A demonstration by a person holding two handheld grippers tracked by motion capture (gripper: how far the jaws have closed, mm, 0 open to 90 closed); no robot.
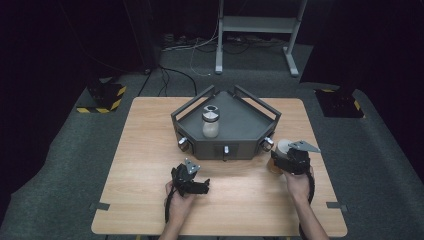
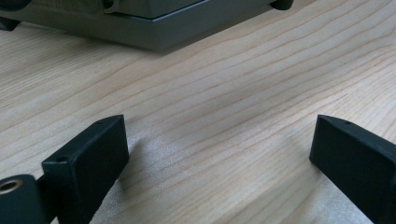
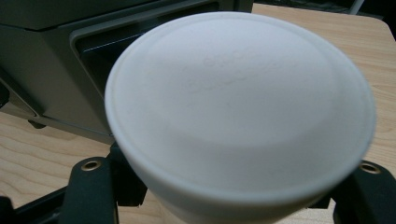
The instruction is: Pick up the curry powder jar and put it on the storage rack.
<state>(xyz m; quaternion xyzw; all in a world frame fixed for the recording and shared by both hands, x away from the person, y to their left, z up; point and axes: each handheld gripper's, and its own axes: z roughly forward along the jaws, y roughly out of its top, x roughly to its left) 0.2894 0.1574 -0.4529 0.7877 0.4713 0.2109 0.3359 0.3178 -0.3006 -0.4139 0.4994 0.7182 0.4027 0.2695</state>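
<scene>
A jar with a white lid (image 3: 238, 98) stands on the table at the right front corner of the grey tray; in the high view the white lid (image 1: 284, 146) peeks out beside my right gripper (image 1: 281, 159). My right gripper (image 3: 229, 205) is shut on this jar below the lid, and its fingertips are hidden under it. A second jar (image 1: 210, 122), clear with pale contents and a dark cap, stands inside the grey angular tray (image 1: 245, 125). My left gripper (image 1: 200, 186) rests low over the bare wood in front of the tray, and the left gripper (image 2: 219, 135) is open with nothing between its jaws.
The tray (image 2: 154, 32) has raised bar rails and knobs (image 1: 183, 144) along its front faces. The wooden table (image 1: 145, 165) ends close behind my hands. On the floor beyond stand a metal frame (image 1: 255, 30), cables and striped bases (image 1: 102, 97).
</scene>
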